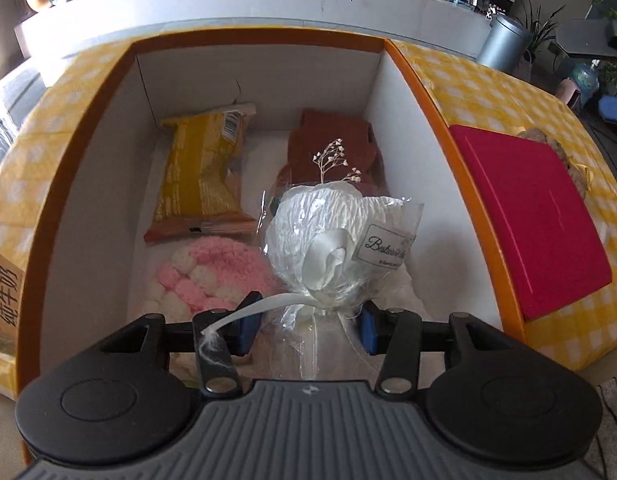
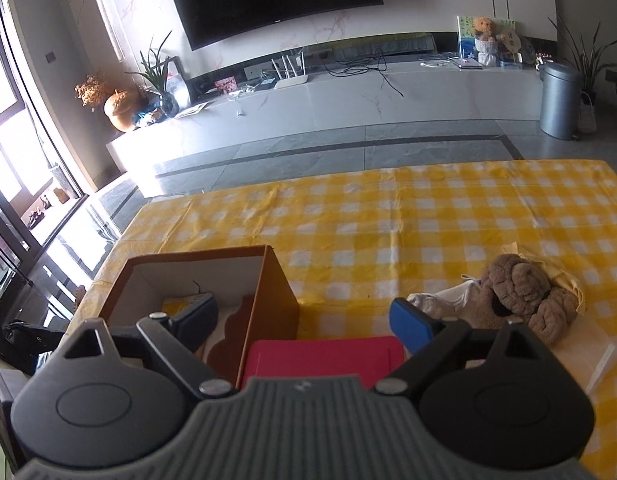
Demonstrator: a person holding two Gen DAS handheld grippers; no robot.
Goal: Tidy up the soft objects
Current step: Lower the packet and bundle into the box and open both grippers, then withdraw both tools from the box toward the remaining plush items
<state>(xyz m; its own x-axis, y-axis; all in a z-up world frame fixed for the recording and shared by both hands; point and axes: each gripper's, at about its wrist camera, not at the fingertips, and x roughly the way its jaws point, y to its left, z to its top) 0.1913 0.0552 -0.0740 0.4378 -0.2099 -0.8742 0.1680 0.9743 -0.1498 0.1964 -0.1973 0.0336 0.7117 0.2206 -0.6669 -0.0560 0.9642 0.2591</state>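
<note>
White crinkled bouquet [image 1: 320, 236] in clear cellophane with ribbon and tag, stem between the unclenched left gripper [image 1: 308, 324] pads, inside orange box [image 1: 424, 92], floor mostly filled; right gripper [image 2: 304, 320] spread, holding nothing, above desk [image 2: 388, 216].

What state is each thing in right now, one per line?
Orange cardboard box: open, partly filled.
White cellophane-wrapped bouquet: between the left gripper fingers, over the box.
Yellow snack bag: lying flat in the box.
Brown plush toy: lying on the table.
Right gripper: open, empty.
</note>
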